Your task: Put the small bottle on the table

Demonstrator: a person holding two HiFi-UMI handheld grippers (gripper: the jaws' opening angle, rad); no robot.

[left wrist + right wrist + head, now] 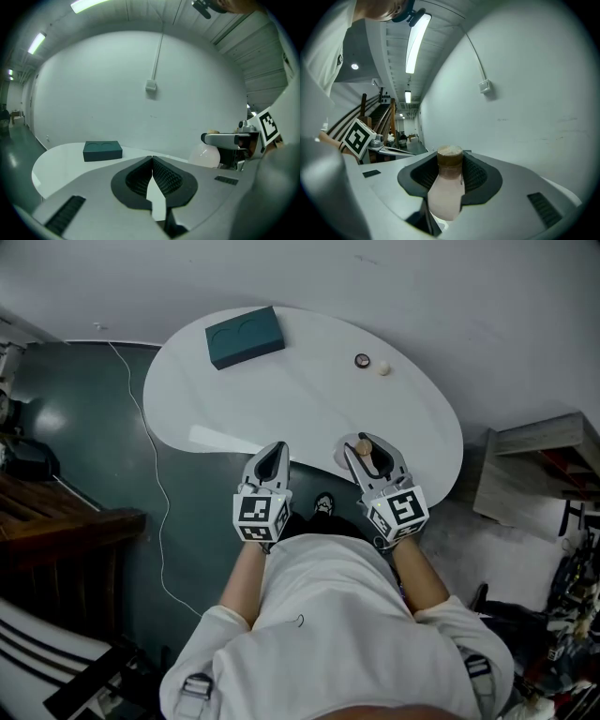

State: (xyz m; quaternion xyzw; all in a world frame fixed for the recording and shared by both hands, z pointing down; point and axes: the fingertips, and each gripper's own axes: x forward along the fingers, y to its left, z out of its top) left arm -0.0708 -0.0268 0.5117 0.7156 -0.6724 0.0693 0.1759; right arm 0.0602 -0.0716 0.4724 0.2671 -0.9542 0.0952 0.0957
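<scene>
A small frosted bottle with a cork stopper is upright between the jaws of my right gripper, over the near edge of the white table. In the right gripper view the bottle fills the gap and my right gripper is shut on it. To its left my left gripper hovers by the table's near edge, shut and empty. In the left gripper view its tips meet, and the bottle shows at the right.
A dark green box with two round hollows lies at the table's far left. A small dark ring and a cream ball rest at the far right. A white cable runs along the floor; a wooden shelf stands on the right.
</scene>
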